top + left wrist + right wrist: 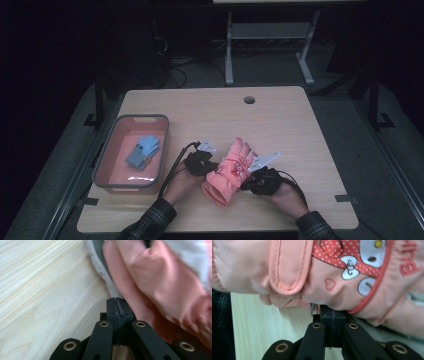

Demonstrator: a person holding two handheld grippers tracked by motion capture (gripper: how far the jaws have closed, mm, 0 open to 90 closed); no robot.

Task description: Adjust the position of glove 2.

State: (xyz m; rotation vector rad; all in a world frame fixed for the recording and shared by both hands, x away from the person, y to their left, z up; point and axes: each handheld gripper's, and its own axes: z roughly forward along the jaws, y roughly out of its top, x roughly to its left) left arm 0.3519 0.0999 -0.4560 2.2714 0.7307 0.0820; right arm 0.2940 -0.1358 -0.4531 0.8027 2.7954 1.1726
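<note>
Near table edge, middle: pink glove [230, 172], padded winter kind, lying flat between both hands, fingers pointing away, cuff toward the person
Glove detail: cartoon patch and dotted bow on the back, strap across the wrist [288, 267]
Left gripper [200, 162]: jaws fully together, tips [117, 305] tucked right against the glove's edge, looks pinched on the fabric hem but honestly hard to be sure
Right gripper [262, 181]: jaws closed too, nosed in under the glove's side seam [331, 312], likely nipping a fold of the shell there
Bin [107, 162]: pink tub off to the left, well apart from the glove, blue glove [142, 151] already inside
Feel, best guess: light, soft, squishy, floppy once lifted; smooth shell probably a bit slick
Where to grab: cuff hem or wrist strap, thicker stitched bits that shouldn't slide out; skip the puffy middle
Watch out: fingers will droop and drag when raised, so lift from both sides
</note>
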